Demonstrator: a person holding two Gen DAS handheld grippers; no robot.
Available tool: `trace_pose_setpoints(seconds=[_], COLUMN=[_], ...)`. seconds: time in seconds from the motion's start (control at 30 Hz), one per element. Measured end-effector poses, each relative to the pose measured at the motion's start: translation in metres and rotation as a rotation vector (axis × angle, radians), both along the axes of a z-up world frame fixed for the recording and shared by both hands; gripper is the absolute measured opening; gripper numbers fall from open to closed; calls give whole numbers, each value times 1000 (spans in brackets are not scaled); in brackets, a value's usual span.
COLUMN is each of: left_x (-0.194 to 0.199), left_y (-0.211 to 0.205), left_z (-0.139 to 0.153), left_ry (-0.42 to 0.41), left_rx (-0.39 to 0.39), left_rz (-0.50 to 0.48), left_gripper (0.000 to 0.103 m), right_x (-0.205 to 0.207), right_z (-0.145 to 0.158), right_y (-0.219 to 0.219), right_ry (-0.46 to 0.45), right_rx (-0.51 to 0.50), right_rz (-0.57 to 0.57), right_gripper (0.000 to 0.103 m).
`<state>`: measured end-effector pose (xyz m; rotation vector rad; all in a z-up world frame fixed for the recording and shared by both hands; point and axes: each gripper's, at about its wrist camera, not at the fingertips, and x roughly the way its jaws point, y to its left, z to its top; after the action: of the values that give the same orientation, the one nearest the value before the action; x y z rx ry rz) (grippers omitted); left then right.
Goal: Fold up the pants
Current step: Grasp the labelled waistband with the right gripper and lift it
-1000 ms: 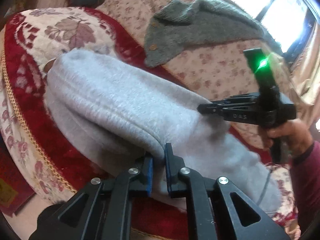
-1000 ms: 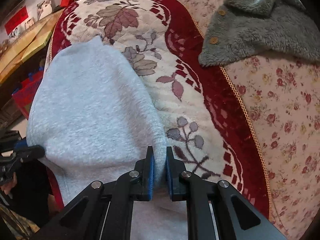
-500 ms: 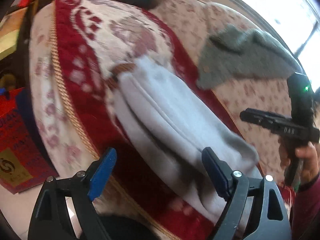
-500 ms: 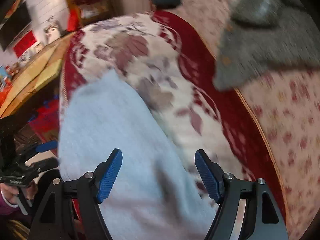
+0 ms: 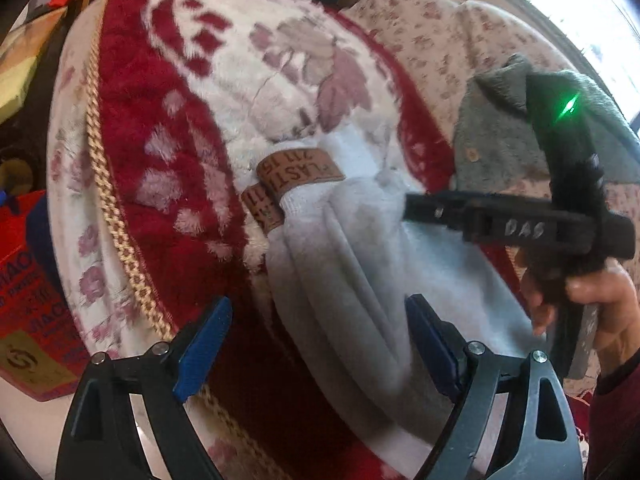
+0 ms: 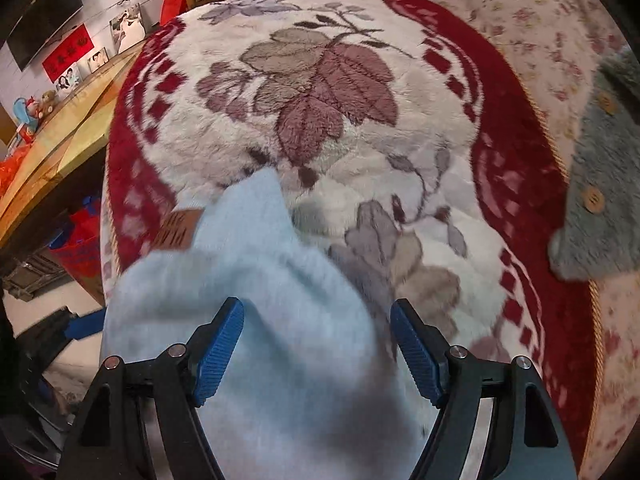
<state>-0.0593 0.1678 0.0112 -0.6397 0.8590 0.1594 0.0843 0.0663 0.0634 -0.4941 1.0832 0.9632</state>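
The light grey pants (image 5: 352, 264) lie folded in a long bundle on the red and white flowered blanket (image 5: 168, 128), with a brown label patch (image 5: 296, 176) at the far end. My left gripper (image 5: 320, 344) is open and empty just above the near end of the bundle. In the right wrist view the pants (image 6: 256, 288) look pale blue and the label (image 6: 178, 228) shows at their left edge. My right gripper (image 6: 316, 344) is open and empty over them. It also shows in the left wrist view (image 5: 412, 206), at the pants' right side.
A grey fleece garment (image 5: 500, 148) with buttons lies on the flowered sofa cover (image 5: 432, 40) to the right; it also shows in the right wrist view (image 6: 600, 208). A red box (image 5: 28, 296) stands on the floor at left. A wooden table (image 6: 60, 120) is beyond the blanket's left edge.
Both grippers were shut on the pants' edge a second ago. Both have opened and let go, and pulled back; the pants now lie folded on the blanket.
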Motion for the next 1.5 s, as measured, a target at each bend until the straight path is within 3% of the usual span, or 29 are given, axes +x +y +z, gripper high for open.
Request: trace_pose_setpoints(seconds=[0.17,0.3,0.37,0.43,0.47,0.57,0.6,0.63,0.67,0.93,1.07,1.17,1.33,1.5], left_x=[11,17,19,23,24,27,27,27,26,-2,-25,-48,-75,-95], left_y=[4,2,3,3,3,2,0,-2,-4,-39,-80,-115,-186,-263], left_z=[-14,-17,-18,-19,-18,-16,-15,-13,-9,68,107,126,138,115], left_ry=[-2,-22,-33,-41,-49,-80,-85,-94,-100,-242,-327,-387,-463,-484], left_rx=[-19,-1,-7,0,8,-8,-13,-27,-22,191,357,411,511,582], left_rz=[7,2,-2,-6,-9,-44,-61,-87,-93,-153,-190,-238,-352,-506], left_gripper=[101,102,102,100,91,59,51,36,35,32,31,31,31,31], right_x=[13,28,32,32,29,17,12,8,5,-26,-47,-62,-88,-105], right_z=[-11,-23,-28,-40,-42,-32,-26,-18,-12,71,114,137,151,125], right_y=[15,23,24,27,29,30,31,31,30,-4,-46,-81,-160,-246], right_ry=[50,136,177,245,254,208,173,134,106,-106,-193,-233,-264,-209], right_rx=[5,-5,7,16,26,34,14,0,-7,47,84,101,111,119], right_rz=[82,117,129,154,172,222,241,258,267,364,361,335,255,94], right_gripper=[90,95,94,83,68,46,41,40,39,38,38,38,38,38])
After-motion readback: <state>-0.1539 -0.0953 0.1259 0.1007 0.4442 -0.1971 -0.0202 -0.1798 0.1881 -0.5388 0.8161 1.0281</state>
